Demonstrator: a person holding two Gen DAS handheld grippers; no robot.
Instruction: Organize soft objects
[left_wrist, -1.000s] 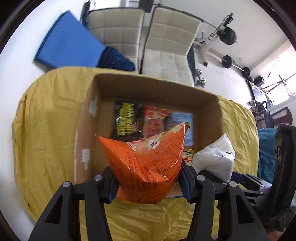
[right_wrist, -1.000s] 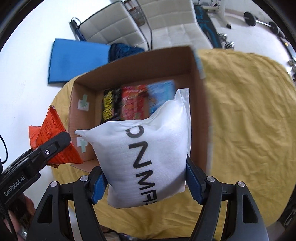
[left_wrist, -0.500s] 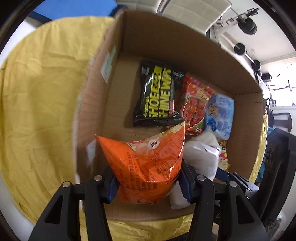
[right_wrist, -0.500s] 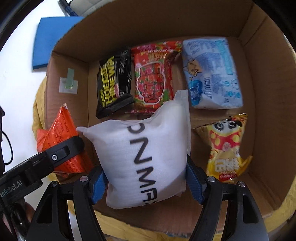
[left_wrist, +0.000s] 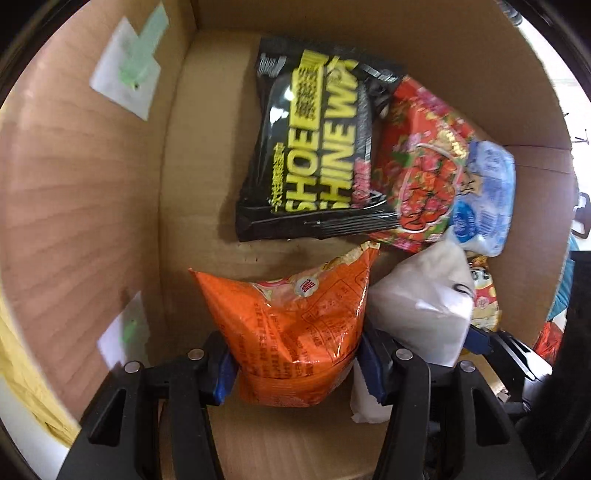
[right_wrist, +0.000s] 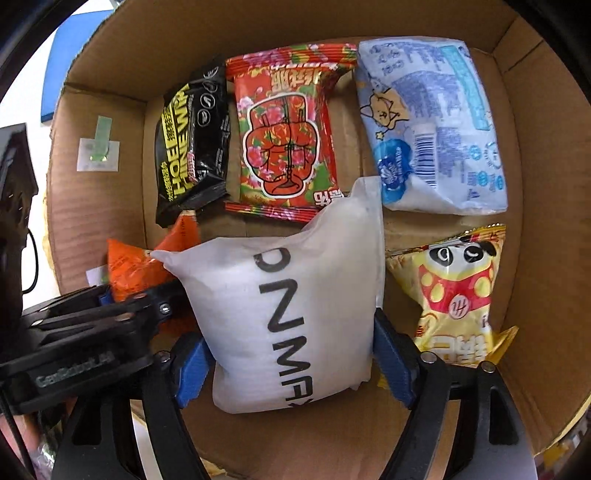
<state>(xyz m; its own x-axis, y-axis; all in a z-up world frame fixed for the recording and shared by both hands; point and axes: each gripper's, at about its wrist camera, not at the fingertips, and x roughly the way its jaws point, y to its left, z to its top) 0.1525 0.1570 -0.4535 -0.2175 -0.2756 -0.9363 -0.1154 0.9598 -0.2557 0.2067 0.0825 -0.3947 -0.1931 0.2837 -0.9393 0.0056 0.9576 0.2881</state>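
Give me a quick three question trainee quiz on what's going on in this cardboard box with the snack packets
1. True or false: the left gripper is clamped on the orange snack bag.
2. Which item does the right gripper hold? A) black shoe shine wipes pack B) white pouch C) yellow panda snack bag
3. Fill in: the pack at the far right of the cardboard box back row is light ____.

Key: 1 true; 2 B; 3 blue.

Yellow panda packet (left_wrist: 484, 295) mostly hidden behind white pouch (left_wrist: 424, 306) in left view; pouch lettering (right_wrist: 291, 332) cut short by fold; orange packet (right_wrist: 136, 269) half covered by left gripper (right_wrist: 147, 295); red packet's lower-left corner (left_wrist: 376, 206) under black packet (left_wrist: 317, 147)
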